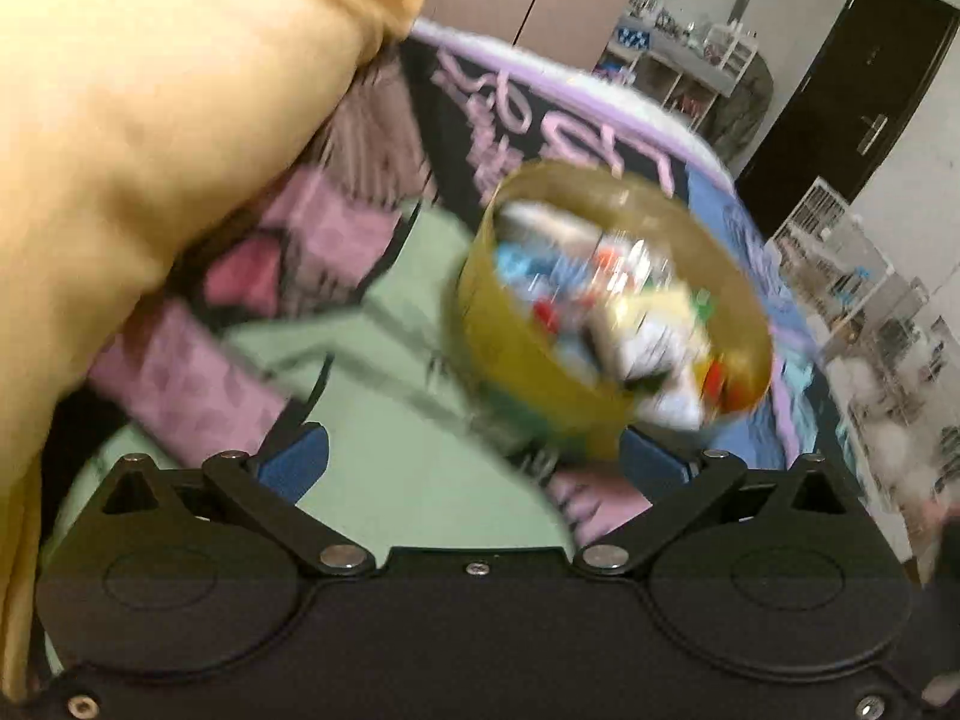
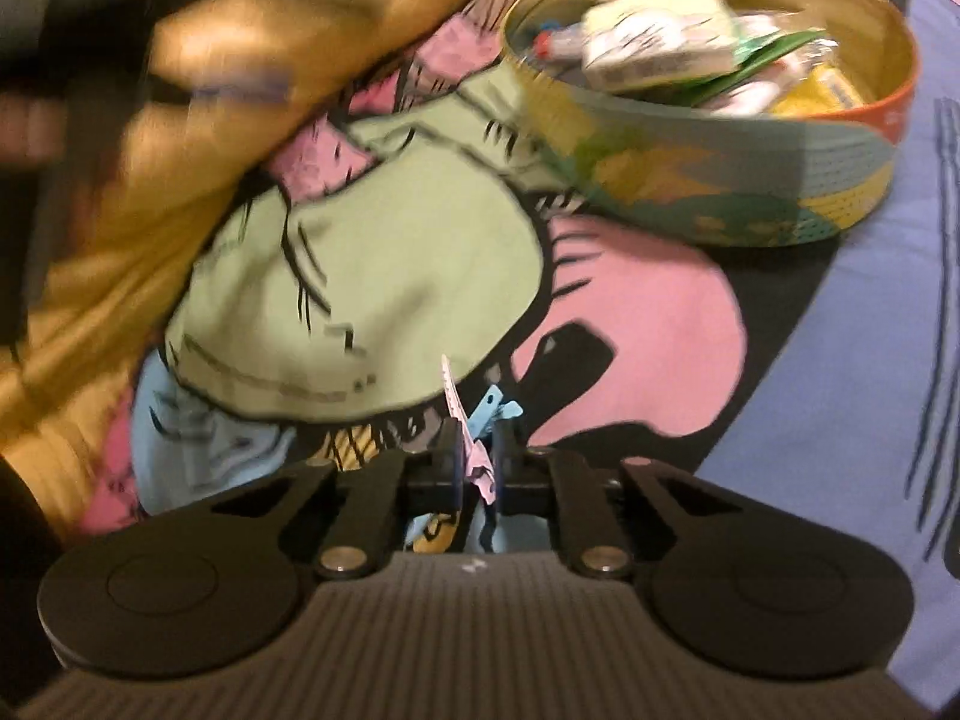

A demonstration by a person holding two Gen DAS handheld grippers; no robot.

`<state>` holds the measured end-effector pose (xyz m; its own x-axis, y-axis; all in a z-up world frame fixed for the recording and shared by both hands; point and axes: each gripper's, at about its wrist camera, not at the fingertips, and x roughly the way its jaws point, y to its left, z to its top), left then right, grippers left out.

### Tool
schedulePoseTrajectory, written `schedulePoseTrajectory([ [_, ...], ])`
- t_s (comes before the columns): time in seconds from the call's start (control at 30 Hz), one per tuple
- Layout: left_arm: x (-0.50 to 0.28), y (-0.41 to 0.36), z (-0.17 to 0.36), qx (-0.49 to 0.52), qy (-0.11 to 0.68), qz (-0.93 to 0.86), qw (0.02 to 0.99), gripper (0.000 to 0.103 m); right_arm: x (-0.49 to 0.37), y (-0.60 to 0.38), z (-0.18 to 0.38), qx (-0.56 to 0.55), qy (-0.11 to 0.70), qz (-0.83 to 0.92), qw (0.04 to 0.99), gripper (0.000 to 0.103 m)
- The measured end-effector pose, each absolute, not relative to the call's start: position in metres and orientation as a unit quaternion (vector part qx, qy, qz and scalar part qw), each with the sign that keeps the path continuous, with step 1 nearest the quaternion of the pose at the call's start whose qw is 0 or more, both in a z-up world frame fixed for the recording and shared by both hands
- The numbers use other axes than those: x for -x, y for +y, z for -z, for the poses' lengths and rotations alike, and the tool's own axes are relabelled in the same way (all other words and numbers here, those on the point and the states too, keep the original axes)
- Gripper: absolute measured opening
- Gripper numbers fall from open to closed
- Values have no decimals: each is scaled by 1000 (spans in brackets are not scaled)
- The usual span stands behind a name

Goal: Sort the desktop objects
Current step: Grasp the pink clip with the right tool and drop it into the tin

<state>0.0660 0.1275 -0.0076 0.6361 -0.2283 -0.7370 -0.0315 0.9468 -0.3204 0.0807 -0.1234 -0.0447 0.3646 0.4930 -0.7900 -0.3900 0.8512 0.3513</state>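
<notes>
Left wrist view: the camera sits behind its own black two-finger gripper (image 1: pixel 474 468), whose housing fills the lower frame, and looks steeply down and forward across a cartoon-printed fabric surface in green, pink and black (image 1: pixel 384 420). A round gold-lined tin holding mixed small items (image 1: pixel 612 300) lies at close range, toward 1 o'clock. Room shelving and a dark door (image 1: pixel 840 90) show at 1 to 2 o'clock. The picture is motion-blurred.

Right wrist view: the camera is mounted likewise behind its black gripper (image 2: pixel 478 450) and is pitched steeply down, close to the same fabric (image 2: pixel 372 276). The tin (image 2: pixel 708 120) sits at 1 o'clock.

Shared: the tin, the printed fabric, and a yellow-ochre sleeve (image 1: pixel 150 120) (image 2: pixel 180 138) at 10 to 11 o'clock.
</notes>
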Motion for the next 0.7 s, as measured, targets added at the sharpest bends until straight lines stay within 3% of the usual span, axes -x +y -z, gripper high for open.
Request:
schedulePoseTrajectory([
  [0.07, -62, 130, 12, 143, 430, 60, 889, 103, -83, -140, 30, -85, 482, -263, 832, 10],
  [0.13, -62, 127, 7, 135, 416, 63, 897, 103, -88, -159, 9, -108, 457, -253, 846, 1],
  [0.33, -73, 97, 17, 128, 414, 113, 894, 103, -146, -195, -53, -123, 366, -171, 906, 3],
  [0.37, -75, 91, 22, 115, 425, 118, 890, 103, -159, -198, -58, -131, 351, -153, 914, 10],
  [0.43, -76, 81, 29, 87, 439, 120, 886, 103, -177, -202, -63, -142, 351, -132, 916, 34],
  [0.47, -74, 79, 29, 77, 443, 121, 885, 103, -180, -200, -65, -145, 361, -139, 911, 64],
  [0.5, -72, 78, 28, 70, 441, 118, 887, 103, -176, -197, -66, -143, 366, -157, 906, 76],
  [0.57, -70, 83, 23, 68, 435, 106, 892, 103, -157, -181, -56, -104, 383, -203, 895, 79],
  [0.7, -75, 105, 18, 110, 422, 75, 897, 103, -106, -126, 6, 106, 426, -270, 857, 81],
])
